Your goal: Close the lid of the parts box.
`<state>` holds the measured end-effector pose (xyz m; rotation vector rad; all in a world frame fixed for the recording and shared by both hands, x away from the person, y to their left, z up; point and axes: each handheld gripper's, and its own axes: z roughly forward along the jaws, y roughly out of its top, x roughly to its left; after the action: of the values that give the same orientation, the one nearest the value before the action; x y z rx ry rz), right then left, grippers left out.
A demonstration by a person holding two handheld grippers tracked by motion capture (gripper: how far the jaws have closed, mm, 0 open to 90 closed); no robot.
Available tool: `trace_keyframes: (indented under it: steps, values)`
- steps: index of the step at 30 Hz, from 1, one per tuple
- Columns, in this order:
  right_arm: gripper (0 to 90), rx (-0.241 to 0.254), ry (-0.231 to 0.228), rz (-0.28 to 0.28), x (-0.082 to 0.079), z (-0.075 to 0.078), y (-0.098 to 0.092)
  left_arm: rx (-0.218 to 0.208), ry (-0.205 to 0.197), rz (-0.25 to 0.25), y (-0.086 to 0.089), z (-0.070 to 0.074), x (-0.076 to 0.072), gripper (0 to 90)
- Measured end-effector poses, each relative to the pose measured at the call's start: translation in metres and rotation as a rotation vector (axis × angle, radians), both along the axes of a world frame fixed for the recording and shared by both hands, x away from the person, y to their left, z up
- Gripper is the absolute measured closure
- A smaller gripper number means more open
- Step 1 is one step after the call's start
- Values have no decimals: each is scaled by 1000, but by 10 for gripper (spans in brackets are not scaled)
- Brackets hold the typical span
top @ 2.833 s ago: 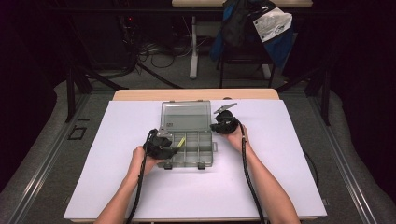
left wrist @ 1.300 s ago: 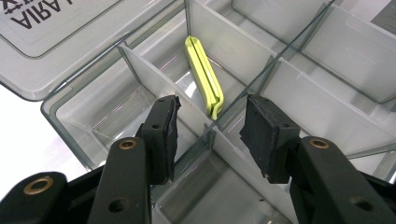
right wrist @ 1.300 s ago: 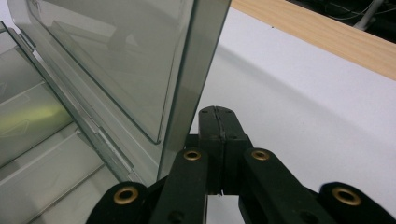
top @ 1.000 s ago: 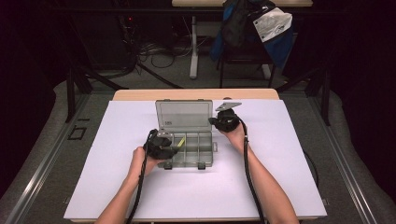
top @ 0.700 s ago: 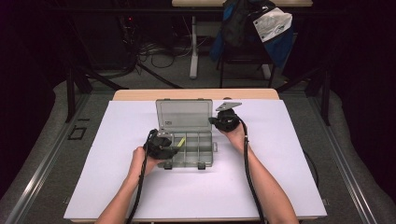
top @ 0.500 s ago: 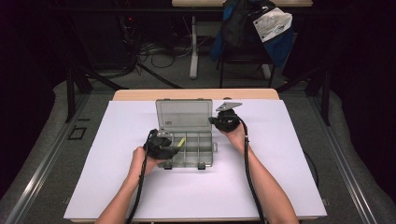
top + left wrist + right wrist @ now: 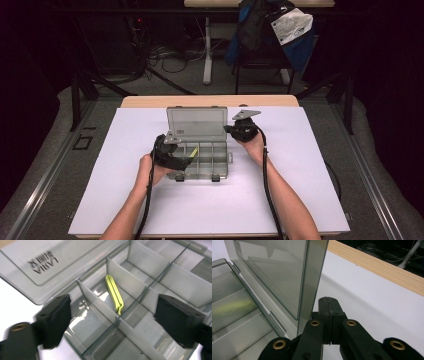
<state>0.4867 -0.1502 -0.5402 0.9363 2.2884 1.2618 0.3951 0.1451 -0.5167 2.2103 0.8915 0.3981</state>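
Note:
A clear plastic compartment box [image 7: 227,165] stands open on the white table, its lid [image 7: 197,122] raised at the back. A yellow-green strip [image 7: 114,293] lies in a compartment at the left [image 7: 194,151]. My left gripper [image 7: 112,325] hovers over that part of the box [image 7: 182,161]. Its jaws have just been opening and now stand wide apart; nothing is pinched, and the strip lies below them. My right gripper [image 7: 329,302] is shut with nothing in it, close against the lid's [image 7: 277,272] right edge [image 7: 231,129].
The white tabletop [image 7: 325,190] reaches well beyond the box on every side, with a wooden strip [image 7: 210,101] along its far edge. Table legs, cables and a chair with a bag [image 7: 272,30] stand behind it. The other compartments [image 7: 175,287] look bare.
The lid has shifted a little since the oldest frame. Both hands have hardly moved, and the yellow-green strip lies in the same compartment.

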Motion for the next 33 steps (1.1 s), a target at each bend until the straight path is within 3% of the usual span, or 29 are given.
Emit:
trace_keyframes:
  steps: [7,10,18,21,23,24,32,33]
  values:
    - [900,0,-13,8,-2,1,0,-46,-79,60,14,25,3,105]
    - [900,-6,-13,8,-3,1,0,-41,-124,92,22,42,12,106]
    - [900,-2,-18,14,-5,1,-1,-34,-136,134,36,63,37,155]
    - [900,-4,-22,20,-5,1,-1,-34,-150,120,39,67,46,284]
    - [900,-2,-23,19,-6,1,-1,-44,-154,85,39,69,50,336]
    - [900,-3,-24,18,-6,1,-1,-41,-159,74,39,71,51,420]
    - [900,-14,-28,22,-6,1,-1,4,-186,34,36,74,59,629]
    - [900,-19,-27,17,-6,2,-1,-6,-187,32,37,74,59,664]
